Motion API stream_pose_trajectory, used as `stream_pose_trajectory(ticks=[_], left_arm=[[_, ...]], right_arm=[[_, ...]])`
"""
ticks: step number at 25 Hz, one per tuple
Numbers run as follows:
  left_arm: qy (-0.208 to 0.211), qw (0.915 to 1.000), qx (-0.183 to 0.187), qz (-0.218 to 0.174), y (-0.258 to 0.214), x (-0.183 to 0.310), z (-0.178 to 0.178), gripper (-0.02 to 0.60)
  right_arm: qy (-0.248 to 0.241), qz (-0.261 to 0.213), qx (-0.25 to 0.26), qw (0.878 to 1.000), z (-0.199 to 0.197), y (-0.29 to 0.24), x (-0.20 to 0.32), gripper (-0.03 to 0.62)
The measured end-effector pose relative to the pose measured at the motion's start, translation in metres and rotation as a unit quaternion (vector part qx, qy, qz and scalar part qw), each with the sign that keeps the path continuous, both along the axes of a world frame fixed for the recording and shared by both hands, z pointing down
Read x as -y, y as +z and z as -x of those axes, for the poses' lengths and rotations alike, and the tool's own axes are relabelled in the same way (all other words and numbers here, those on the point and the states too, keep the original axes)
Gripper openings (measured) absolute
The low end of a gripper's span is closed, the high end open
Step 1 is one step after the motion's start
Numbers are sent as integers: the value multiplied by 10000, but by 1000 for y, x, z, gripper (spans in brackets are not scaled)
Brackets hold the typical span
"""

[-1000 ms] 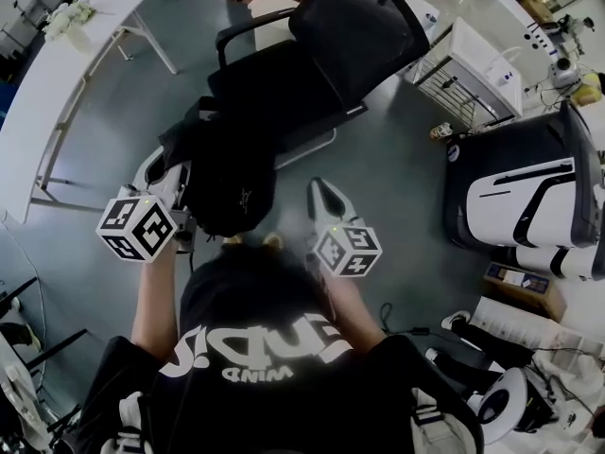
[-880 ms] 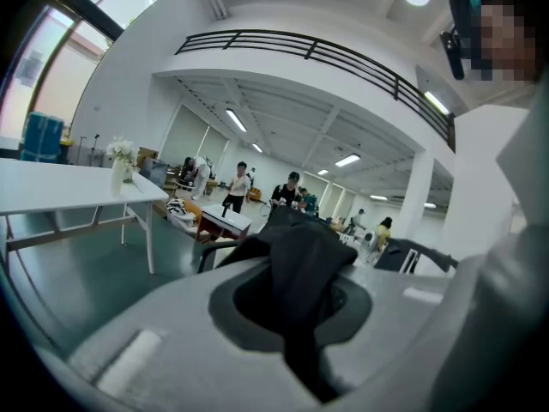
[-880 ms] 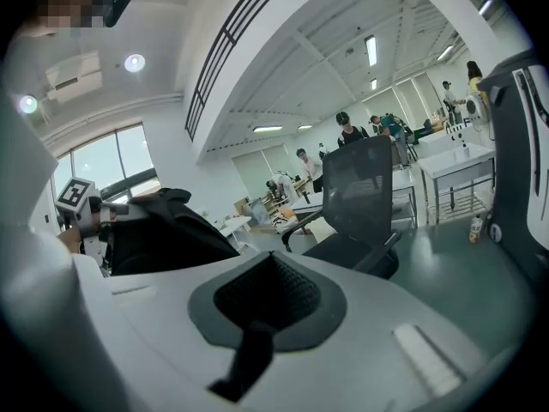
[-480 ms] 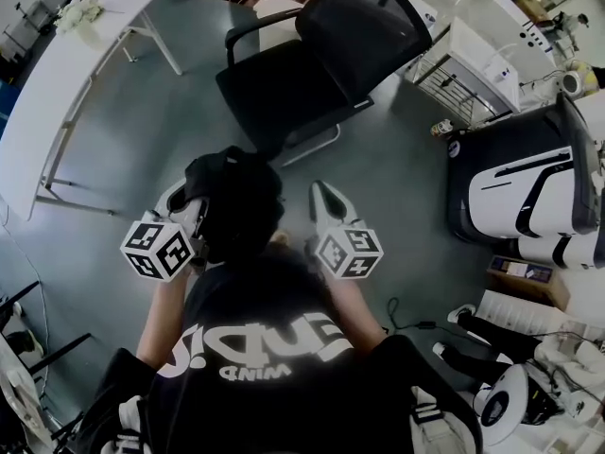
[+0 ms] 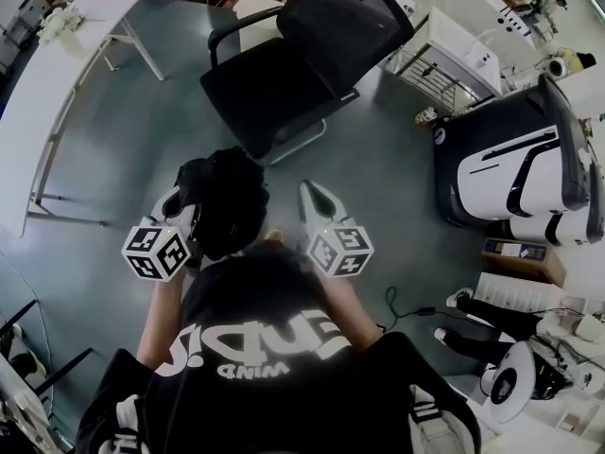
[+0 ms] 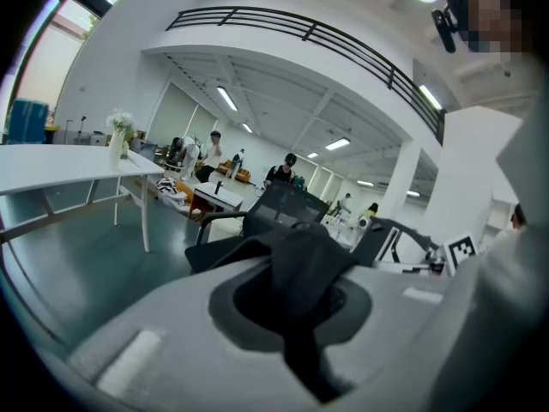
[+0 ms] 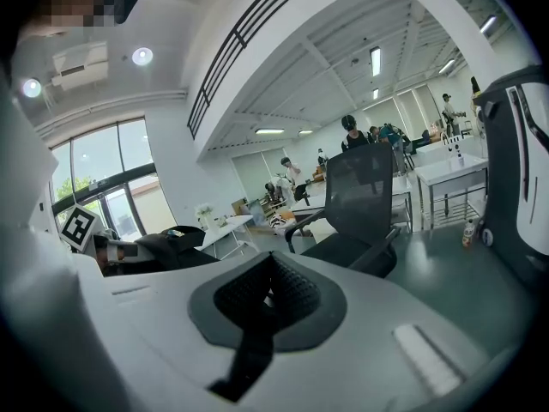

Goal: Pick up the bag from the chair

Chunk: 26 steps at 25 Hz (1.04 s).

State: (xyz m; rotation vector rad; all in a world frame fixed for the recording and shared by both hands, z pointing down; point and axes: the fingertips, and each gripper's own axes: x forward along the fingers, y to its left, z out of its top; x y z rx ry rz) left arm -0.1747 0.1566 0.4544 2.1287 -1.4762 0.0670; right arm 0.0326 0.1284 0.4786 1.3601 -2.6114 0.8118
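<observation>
The black bag (image 5: 225, 201) hangs clear of the black office chair (image 5: 274, 93), close in front of the person's body. My left gripper (image 5: 181, 195) is at the bag's left side and is shut on it. In the left gripper view a black fold of the bag (image 6: 302, 269) is pinched between the pads, and the chair (image 6: 283, 209) stands behind it. My right gripper (image 5: 309, 193) is to the right of the bag, apart from it. Its jaws are shut with nothing between them (image 7: 270, 292). The right gripper view shows the chair (image 7: 360, 200) ahead and the bag (image 7: 171, 247) at the left.
A long white table (image 5: 57, 74) runs along the left. A white wire cart (image 5: 444, 60) and a large black-and-white machine (image 5: 510, 168) stand at the right. Cables (image 5: 406, 305) lie on the grey floor near the person's right side. Several people stand far off.
The bag has come away from the chair's front edge toward the person, carried by the left gripper, which has moved lower in the picture. The chair seat is now bare. The right gripper stays beside it.
</observation>
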Motion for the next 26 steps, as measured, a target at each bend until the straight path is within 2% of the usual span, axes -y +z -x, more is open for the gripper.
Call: stream_pose_trajectory(ticks=[4,14,26], left_arm=[[-50,10000,19,-16,-1,4,8,28],[-133,9999,55,-18,-1,12,13,28],[-150,9999,51,-34,-4,17,12,28]], right_arm=[[-26,-63,-158,9999,5,1,-3,0],[-142,-37,-99,9998,13,2,2,0],[-106,-36,-158,9998,3,1,11,0]])
